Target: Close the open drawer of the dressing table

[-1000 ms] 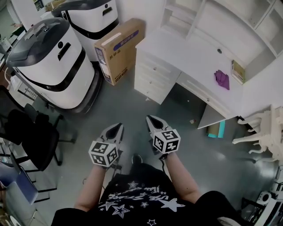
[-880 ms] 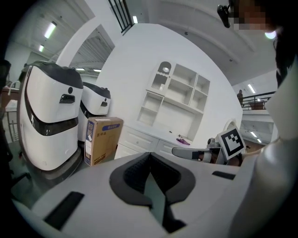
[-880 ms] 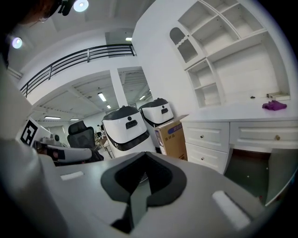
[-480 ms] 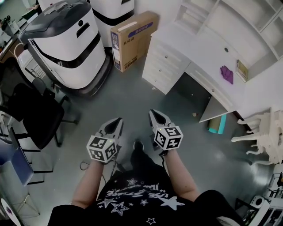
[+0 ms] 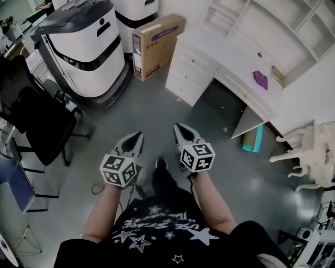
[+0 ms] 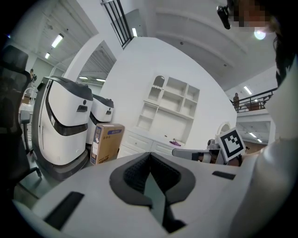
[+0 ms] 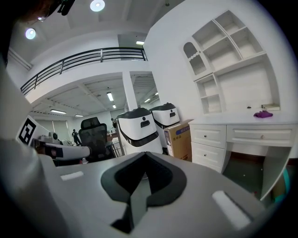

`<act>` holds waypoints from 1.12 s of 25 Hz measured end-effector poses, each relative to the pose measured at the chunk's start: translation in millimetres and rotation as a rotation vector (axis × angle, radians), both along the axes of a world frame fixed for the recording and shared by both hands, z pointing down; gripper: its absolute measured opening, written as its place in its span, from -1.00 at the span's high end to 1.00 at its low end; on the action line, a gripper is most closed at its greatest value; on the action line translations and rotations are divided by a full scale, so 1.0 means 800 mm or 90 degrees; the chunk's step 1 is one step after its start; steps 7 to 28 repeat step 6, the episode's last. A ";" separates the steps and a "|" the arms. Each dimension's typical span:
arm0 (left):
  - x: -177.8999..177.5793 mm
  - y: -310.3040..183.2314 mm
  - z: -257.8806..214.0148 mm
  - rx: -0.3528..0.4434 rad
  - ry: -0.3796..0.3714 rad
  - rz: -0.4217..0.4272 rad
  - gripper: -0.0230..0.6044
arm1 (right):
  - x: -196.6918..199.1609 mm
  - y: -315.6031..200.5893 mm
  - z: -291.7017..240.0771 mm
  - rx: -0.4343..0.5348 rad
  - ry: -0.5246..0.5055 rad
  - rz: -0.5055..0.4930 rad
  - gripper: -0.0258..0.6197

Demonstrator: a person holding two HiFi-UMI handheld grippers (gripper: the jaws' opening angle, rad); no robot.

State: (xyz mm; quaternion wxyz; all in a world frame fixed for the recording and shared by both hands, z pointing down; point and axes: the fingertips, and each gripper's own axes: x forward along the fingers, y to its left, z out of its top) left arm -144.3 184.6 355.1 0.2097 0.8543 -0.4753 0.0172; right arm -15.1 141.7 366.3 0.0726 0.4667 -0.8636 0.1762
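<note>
White dressing table [image 5: 226, 50], purple cloth [image 5: 260, 79].
Brown cardboard box [image 5: 157, 44]; black shirt [image 5: 157, 233] with white stars; grey floor [image 5: 152, 112].

Bright ceiling lights [image 7: 97, 5] overhead — fisheye edges dark, curved; focus sharp.

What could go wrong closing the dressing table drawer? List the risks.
1. A teal roll lies on the floor beside the dressing table: a trip hazard on the way.
2. From here the drawer fronts look nearly flush; the wrong one could get pushed.
3. The left tool and right tool are shut; a narrow tip may slip off a front.
</note>
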 end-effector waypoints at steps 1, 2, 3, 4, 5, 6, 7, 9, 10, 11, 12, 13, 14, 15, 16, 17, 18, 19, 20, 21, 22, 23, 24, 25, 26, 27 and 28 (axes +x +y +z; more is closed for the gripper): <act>-0.002 0.010 -0.002 0.006 0.001 -0.001 0.90 | -0.002 0.012 -0.002 0.005 0.001 -0.002 0.91; -0.003 0.021 -0.003 0.011 0.000 -0.002 0.90 | -0.005 0.024 -0.003 0.009 0.003 -0.005 0.91; -0.005 0.032 -0.003 0.015 0.000 -0.003 0.90 | -0.007 0.036 -0.002 0.012 0.005 -0.009 0.91; -0.007 0.043 -0.003 0.018 -0.001 -0.005 0.90 | -0.010 0.048 -0.002 0.013 0.007 -0.012 0.91; -0.009 0.053 -0.003 0.021 -0.002 -0.006 0.90 | -0.012 0.060 -0.001 0.014 0.008 -0.015 0.91; -0.012 0.064 -0.003 0.023 -0.002 -0.008 0.90 | -0.014 0.071 0.001 0.015 0.009 -0.018 0.91; -0.012 0.064 -0.003 0.023 -0.002 -0.008 0.90 | -0.014 0.071 0.001 0.015 0.009 -0.018 0.91; -0.012 0.064 -0.003 0.023 -0.002 -0.008 0.90 | -0.014 0.071 0.001 0.015 0.009 -0.018 0.91; -0.012 0.064 -0.003 0.023 -0.002 -0.008 0.90 | -0.014 0.071 0.001 0.015 0.009 -0.018 0.91; -0.012 0.064 -0.003 0.023 -0.002 -0.008 0.90 | -0.014 0.071 0.001 0.015 0.009 -0.018 0.91; -0.012 0.064 -0.003 0.023 -0.002 -0.008 0.90 | -0.014 0.071 0.001 0.015 0.009 -0.018 0.91; -0.012 0.064 -0.003 0.023 -0.002 -0.008 0.90 | -0.014 0.071 0.001 0.015 0.009 -0.018 0.91; -0.012 0.064 -0.003 0.023 -0.002 -0.008 0.90 | -0.014 0.071 0.001 0.015 0.009 -0.018 0.91; -0.012 0.064 -0.003 0.023 -0.002 -0.008 0.90 | -0.014 0.071 0.001 0.015 0.009 -0.018 0.91; -0.012 0.064 -0.003 0.023 -0.002 -0.008 0.90 | -0.014 0.071 0.001 0.015 0.009 -0.018 0.91; -0.012 0.064 -0.003 0.023 -0.002 -0.008 0.90 | -0.014 0.071 0.001 0.015 0.009 -0.018 0.91; -0.012 0.064 -0.003 0.023 -0.002 -0.008 0.90 | -0.014 0.071 0.001 0.015 0.009 -0.018 0.91; -0.012 0.064 -0.003 0.023 -0.002 -0.008 0.90 | -0.014 0.071 0.001 0.015 0.009 -0.018 0.91; -0.012 0.064 -0.003 0.023 -0.002 -0.008 0.90 | -0.014 0.071 0.001 0.015 0.009 -0.018 0.91; -0.012 0.064 -0.003 0.023 -0.002 -0.008 0.90 | -0.014 0.071 0.001 0.015 0.009 -0.018 0.91; -0.012 0.064 -0.003 0.023 -0.002 -0.008 0.90 | -0.014 0.071 0.001 0.015 0.009 -0.018 0.91; -0.012 0.064 -0.003 0.023 -0.002 -0.008 0.90 | -0.014 0.071 0.001 0.015 0.009 -0.018 0.91; -0.012 0.064 -0.003 0.023 -0.002 -0.008 0.90 | -0.014 0.071 0.001 0.015 0.009 -0.018 0.91; -0.012 0.064 -0.003 0.023 -0.002 -0.008 0.90 | -0.014 0.071 0.001 0.015 0.009 -0.018 0.91; -0.012 0.064 -0.003 0.023 -0.002 -0.008 0.90 | -0.014 0.071 0.001 0.015 0.009 -0.018 0.91; -0.012 0.064 -0.003 0.023 -0.002 -0.008 0.90 | -0.014 0.071 0.001 0.015 0.009 -0.018 0.91; -0.012 0.064 -0.003 0.023 -0.002 -0.008 0.90 | -0.014 0.071 0.001 0.015 0.009 -0.018 0.91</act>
